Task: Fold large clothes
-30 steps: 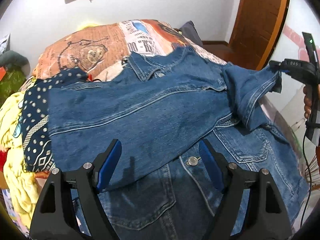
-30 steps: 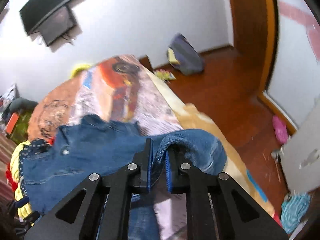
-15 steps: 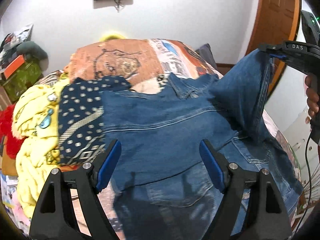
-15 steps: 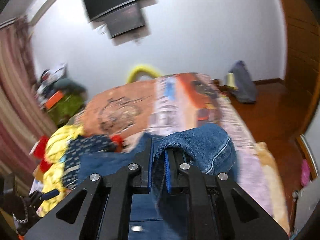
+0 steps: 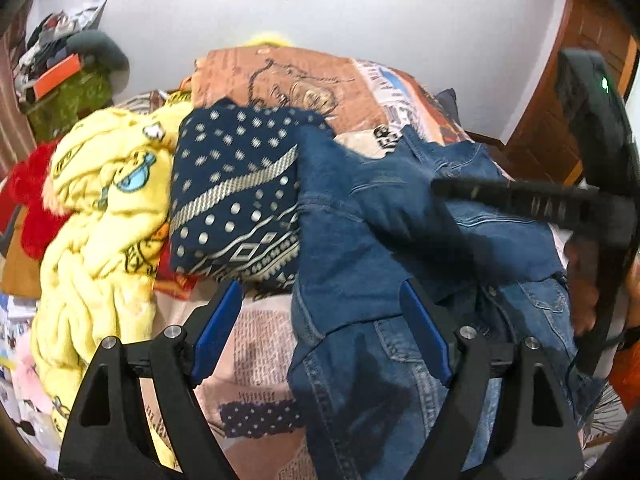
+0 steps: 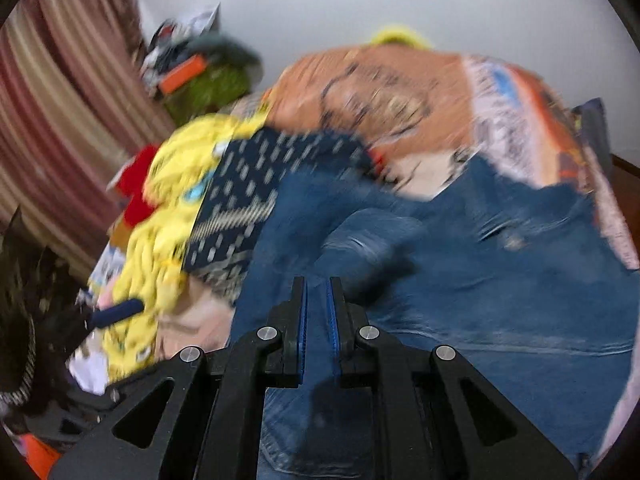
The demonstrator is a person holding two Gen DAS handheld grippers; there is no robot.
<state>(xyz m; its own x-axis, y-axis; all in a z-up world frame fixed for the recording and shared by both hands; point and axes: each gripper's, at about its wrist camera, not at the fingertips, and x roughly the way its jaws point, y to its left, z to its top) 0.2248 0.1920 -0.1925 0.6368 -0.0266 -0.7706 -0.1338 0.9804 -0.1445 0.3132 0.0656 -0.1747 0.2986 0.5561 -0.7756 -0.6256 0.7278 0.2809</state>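
A blue denim jacket lies spread on the patterned bedspread. My left gripper is open and empty, hovering over the jacket's lower left edge. My right gripper is nearly shut with a narrow gap; a denim sleeve fold lies just ahead of its tips, and the blur hides whether cloth is pinched. The right gripper also shows in the left wrist view, reaching leftward over the jacket.
A navy dotted garment, a yellow cartoon blanket and red cloth are piled at the bed's left. A striped curtain and cluttered shelf stand beyond. A wooden door is at the right.
My right gripper swung leftward across the jacket, carrying the sleeve from the raised right side down over the jacket's body. My left gripper drew back and turned left, staying open.
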